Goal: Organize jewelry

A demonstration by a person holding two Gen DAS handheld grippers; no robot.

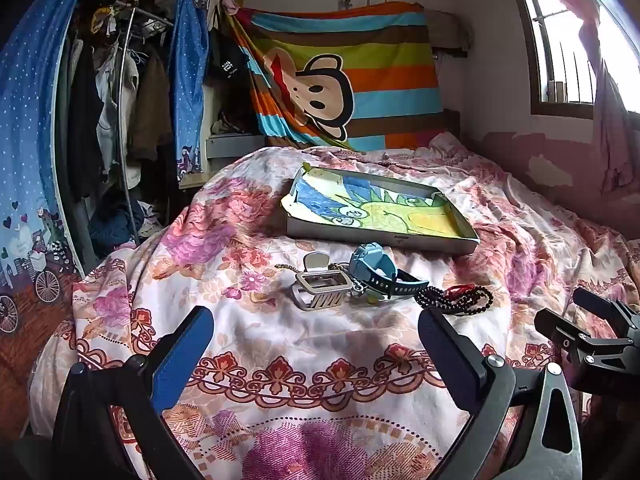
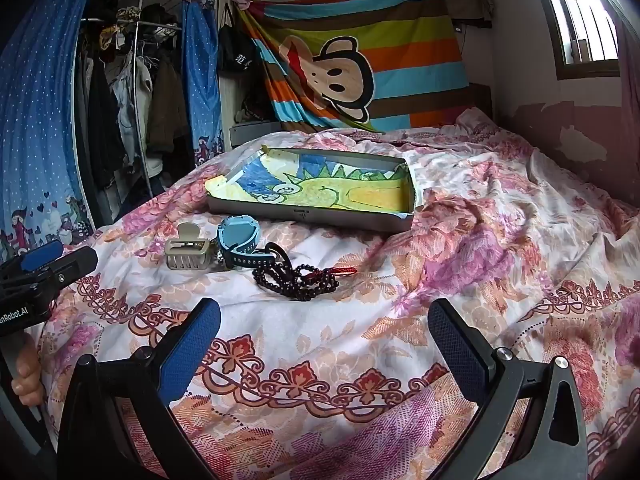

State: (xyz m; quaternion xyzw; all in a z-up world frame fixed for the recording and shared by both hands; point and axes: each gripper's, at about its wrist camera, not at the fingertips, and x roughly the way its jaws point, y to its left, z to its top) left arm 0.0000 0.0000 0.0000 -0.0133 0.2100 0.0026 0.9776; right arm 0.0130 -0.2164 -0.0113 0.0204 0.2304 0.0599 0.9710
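A beige hair claw clip (image 1: 319,285) (image 2: 188,253), a blue watch (image 1: 374,272) (image 2: 239,244), a thin chain (image 1: 286,267) and a dark bead string with a red tassel (image 1: 456,298) (image 2: 298,278) lie together on the floral bedspread. Behind them sits a shallow box (image 1: 380,236) (image 2: 316,214) lined with a crayon drawing. My left gripper (image 1: 316,330) is open and empty, just short of the clip. My right gripper (image 2: 324,326) is open and empty, just short of the beads. Each gripper shows at the edge of the other's view, the right one (image 1: 592,332) and the left one (image 2: 44,264).
The bed (image 2: 480,240) fills both views. A clothes rack with blue curtains (image 1: 120,120) stands left of it. A striped monkey blanket (image 1: 340,80) hangs at the headboard. A window (image 1: 568,40) is on the right wall.
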